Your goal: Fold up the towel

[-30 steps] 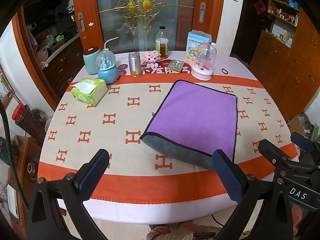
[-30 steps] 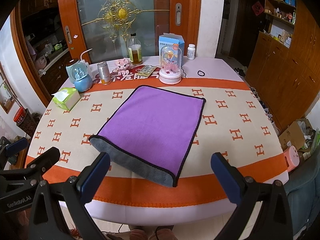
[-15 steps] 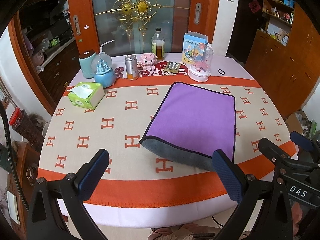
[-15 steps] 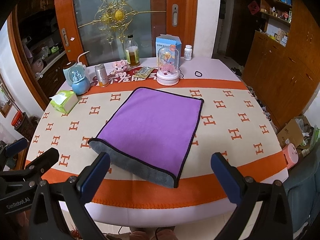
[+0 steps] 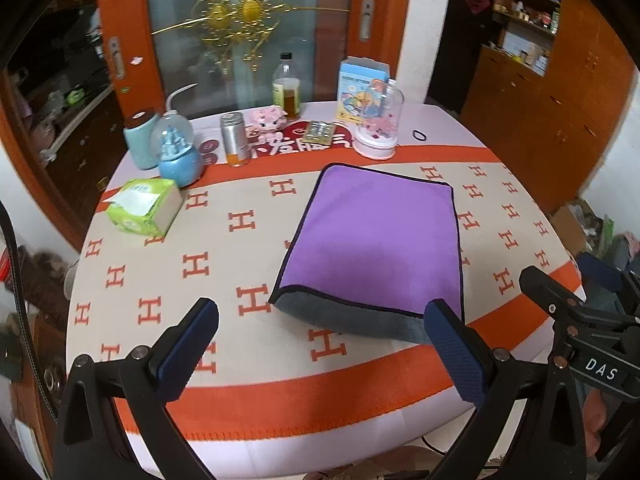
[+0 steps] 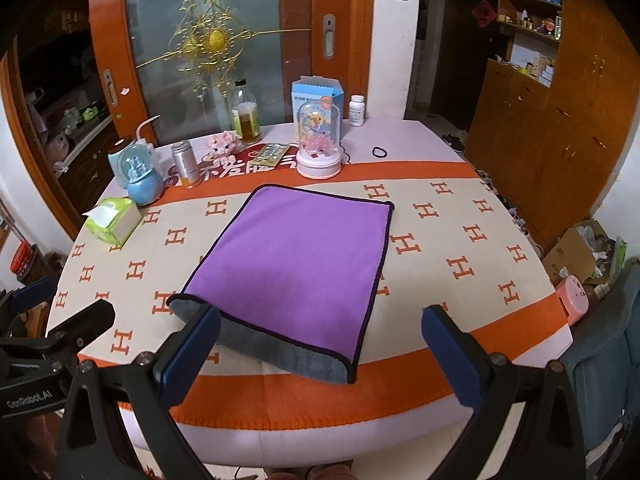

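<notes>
A purple towel (image 5: 376, 240) with a black hem lies folded on the patterned tablecloth; its grey underside shows along the near fold. It also shows in the right wrist view (image 6: 296, 264). My left gripper (image 5: 320, 344) is open and empty, held above the table's near edge, just short of the towel's near fold. My right gripper (image 6: 320, 344) is open and empty, also at the near edge in front of the towel. Each gripper shows at the side of the other's view.
Along the table's far side stand a green tissue box (image 5: 142, 208), a blue snow globe (image 5: 178, 156), a metal can (image 5: 234, 140), a bottle (image 5: 286, 92), a glass-domed toy (image 5: 378, 128) and a blue carton (image 5: 358, 84). A hair tie (image 5: 420, 135) lies far right.
Both grippers have drawn back and up slightly from the table, so the towel looks a little farther away. The towel has not moved. Both jaws stay open.
</notes>
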{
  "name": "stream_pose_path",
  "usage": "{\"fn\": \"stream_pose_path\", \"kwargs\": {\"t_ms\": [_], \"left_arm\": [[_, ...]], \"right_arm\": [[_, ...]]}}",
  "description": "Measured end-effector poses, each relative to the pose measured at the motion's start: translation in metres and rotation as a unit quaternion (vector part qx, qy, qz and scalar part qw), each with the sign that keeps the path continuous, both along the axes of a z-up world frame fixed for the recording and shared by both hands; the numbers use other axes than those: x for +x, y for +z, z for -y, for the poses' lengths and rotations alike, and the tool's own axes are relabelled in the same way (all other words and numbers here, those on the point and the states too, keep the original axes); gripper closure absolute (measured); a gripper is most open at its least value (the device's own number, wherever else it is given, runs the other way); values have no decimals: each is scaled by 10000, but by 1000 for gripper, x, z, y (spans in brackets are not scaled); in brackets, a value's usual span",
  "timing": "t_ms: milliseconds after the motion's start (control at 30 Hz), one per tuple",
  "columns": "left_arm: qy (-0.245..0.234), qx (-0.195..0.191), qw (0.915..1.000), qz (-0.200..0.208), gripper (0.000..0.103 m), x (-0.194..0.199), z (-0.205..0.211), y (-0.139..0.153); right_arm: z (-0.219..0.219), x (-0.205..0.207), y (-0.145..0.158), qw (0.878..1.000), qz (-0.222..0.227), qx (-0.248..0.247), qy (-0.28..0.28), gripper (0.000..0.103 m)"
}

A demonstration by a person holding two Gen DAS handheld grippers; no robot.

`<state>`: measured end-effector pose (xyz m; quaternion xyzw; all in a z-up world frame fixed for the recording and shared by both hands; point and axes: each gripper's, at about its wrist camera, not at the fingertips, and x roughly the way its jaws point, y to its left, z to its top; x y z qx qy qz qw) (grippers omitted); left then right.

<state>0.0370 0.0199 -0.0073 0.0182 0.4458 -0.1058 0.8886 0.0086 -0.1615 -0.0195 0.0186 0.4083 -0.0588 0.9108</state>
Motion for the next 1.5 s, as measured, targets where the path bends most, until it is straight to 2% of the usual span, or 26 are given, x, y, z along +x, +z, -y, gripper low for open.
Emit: {"fn": "stream_pose_path", "kwargs": {"t_ms": [167, 267, 367, 567, 700, 800, 867, 1000, 1133, 1333, 1500], "left_arm": [[-346, -82, 9993, 68, 1, 20, -10, -11], [-525, 83, 9984, 194, 1, 31, -13, -22], [-753, 223, 9969, -8, 1, 49, -15, -41], [-1209, 39, 9916, -452, 2, 76, -24, -82], [-1585, 164, 9853, -609, 7, 86, -22, -107], [-1926, 344, 9776, -777, 13, 93, -15, -127], [-2149, 365, 9716, -921, 15, 98, -12, -138], [-2424, 331, 9620, -1210, 21, 112, -6, -156], [-2692, 378, 9517, -1430, 26, 123, 1, -168], [-2843, 366, 9428, -1703, 36, 136, 8, -183], [-2801, 328, 9415, -1844, 39, 146, 9, -193]], "right_arm": [[-4, 6, -9, 9999, -60, -26, -152, 2], [-2, 6, -18, 9998, -112, -54, -166, 5], [0, 6, -33, 9995, -279, -132, -92, 7], [13, 9, -73, 9977, -629, -63, 255, 17], [27, 22, -102, 9935, -919, 297, 601, 28], [34, 28, -119, 9908, -1025, 370, 807, 35], [38, 34, -131, 9880, -1109, 393, 999, 38], [47, 43, -153, 9802, -1399, 536, 1292, 50], [60, 50, -171, 9718, -1666, 887, 1414, 58], [69, 56, -187, 9617, -1858, 1200, 1621, 66], [68, 58, -193, 9582, -1915, 1244, 1725, 69]]}}
